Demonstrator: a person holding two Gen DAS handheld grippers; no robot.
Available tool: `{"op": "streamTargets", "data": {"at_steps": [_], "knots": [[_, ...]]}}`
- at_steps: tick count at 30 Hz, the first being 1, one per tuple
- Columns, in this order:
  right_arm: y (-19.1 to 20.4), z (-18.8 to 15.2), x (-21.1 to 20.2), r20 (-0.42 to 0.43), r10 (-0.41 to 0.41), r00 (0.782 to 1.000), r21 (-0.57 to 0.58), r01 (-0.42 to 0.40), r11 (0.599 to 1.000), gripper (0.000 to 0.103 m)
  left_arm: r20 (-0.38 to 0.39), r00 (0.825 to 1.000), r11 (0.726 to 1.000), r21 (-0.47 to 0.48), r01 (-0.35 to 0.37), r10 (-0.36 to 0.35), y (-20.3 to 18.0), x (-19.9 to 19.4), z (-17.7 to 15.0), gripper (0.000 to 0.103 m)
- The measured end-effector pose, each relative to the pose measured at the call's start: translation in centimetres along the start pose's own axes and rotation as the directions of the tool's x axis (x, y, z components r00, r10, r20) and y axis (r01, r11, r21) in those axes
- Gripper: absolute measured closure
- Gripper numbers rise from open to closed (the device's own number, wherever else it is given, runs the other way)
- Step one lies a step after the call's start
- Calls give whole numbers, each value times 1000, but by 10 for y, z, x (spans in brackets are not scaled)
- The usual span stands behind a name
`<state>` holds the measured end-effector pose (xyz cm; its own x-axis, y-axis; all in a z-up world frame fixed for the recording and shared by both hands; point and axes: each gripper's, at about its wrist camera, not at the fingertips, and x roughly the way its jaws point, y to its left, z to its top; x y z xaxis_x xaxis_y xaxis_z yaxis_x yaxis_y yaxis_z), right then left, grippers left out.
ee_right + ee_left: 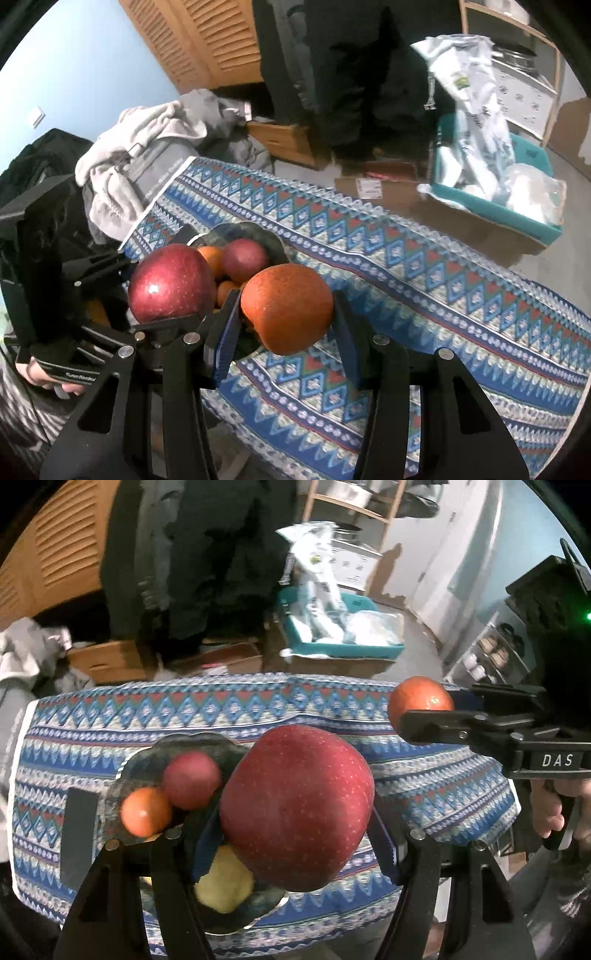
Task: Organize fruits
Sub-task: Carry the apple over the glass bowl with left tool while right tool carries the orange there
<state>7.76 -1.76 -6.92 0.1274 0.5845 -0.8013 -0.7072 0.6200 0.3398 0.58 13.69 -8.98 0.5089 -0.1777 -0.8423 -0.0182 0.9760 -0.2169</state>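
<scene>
The left gripper (295,834) is clamping a big red apple (297,806) just above the dark bowl (147,764), and the right gripper (284,325) is pinching an orange (287,306) near the bowl's right edge. Best lowering each slowly into a gap between the fruits already inside, releasing one at a time. A blue patterned cloth (424,295) is covering the table; boxes and clothes are cluttering the far floor.

**Reds and oranges over blue zigzags**

Deep red, pale-speckled apple (295,808) up front. Bright orange (287,308) alongside. In the dark bowl (147,760): a smaller red fruit (191,781), another orange one (146,816), something yellow (225,882). The cloth (424,280) runs blue, teal, white and red diamond bands. Fingers (207,845) black with blue pads.
</scene>
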Motion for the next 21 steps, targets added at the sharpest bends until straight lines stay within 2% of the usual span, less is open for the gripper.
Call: {"op": "streamTargets", "data": {"at_steps": [13, 21], "knots": [[26, 19, 63, -90, 30, 995, -9, -31, 999, 56, -49, 997, 991, -117, -58, 53, 67, 20, -16, 31], [35, 13, 99, -166, 39, 985, -14, -42, 999, 56, -107, 993, 983, -174, -60, 41, 91, 46, -25, 31]]}}
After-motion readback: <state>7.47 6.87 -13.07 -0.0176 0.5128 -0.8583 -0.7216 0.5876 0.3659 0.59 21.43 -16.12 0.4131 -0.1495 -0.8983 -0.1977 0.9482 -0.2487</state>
